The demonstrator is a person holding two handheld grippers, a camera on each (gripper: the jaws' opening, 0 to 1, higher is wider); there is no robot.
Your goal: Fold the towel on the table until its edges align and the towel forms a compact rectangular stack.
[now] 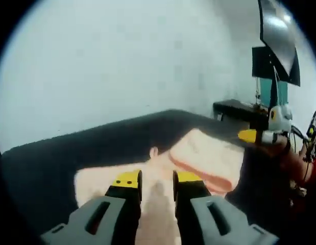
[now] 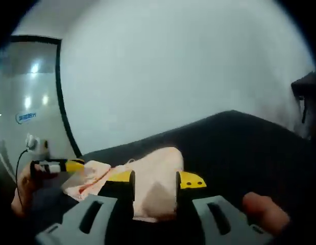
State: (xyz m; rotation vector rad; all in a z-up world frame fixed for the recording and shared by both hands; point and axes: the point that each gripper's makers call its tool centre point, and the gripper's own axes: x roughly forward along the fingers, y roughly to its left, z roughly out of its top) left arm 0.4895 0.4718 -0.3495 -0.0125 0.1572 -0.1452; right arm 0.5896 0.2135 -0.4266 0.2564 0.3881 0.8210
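Note:
A pale peach towel (image 1: pixel 209 158) lies on the black table (image 1: pixel 45 168), with one part flat at the left and a folded-over layer at the right. My left gripper (image 1: pixel 158 179) is open and hovers low over the towel's near edge, with cloth showing in the gap between its jaws. My right gripper (image 1: pixel 257 136) is in the air just past the towel's right end, pointing at it. In the right gripper view the towel (image 2: pixel 155 171) lies ahead of my open right gripper (image 2: pixel 156 181). The left gripper (image 2: pixel 61 166) is at the towel's rumpled far end.
The black table (image 2: pixel 239 148) stretches to a pale wall behind. A dark-framed glass partition (image 2: pixel 30 102) stands at the left of the right gripper view. A dark bench (image 1: pixel 239 109) and a black panel (image 1: pixel 275 61) are beyond the table. A person's hand (image 1: pixel 295 163) holds the right gripper.

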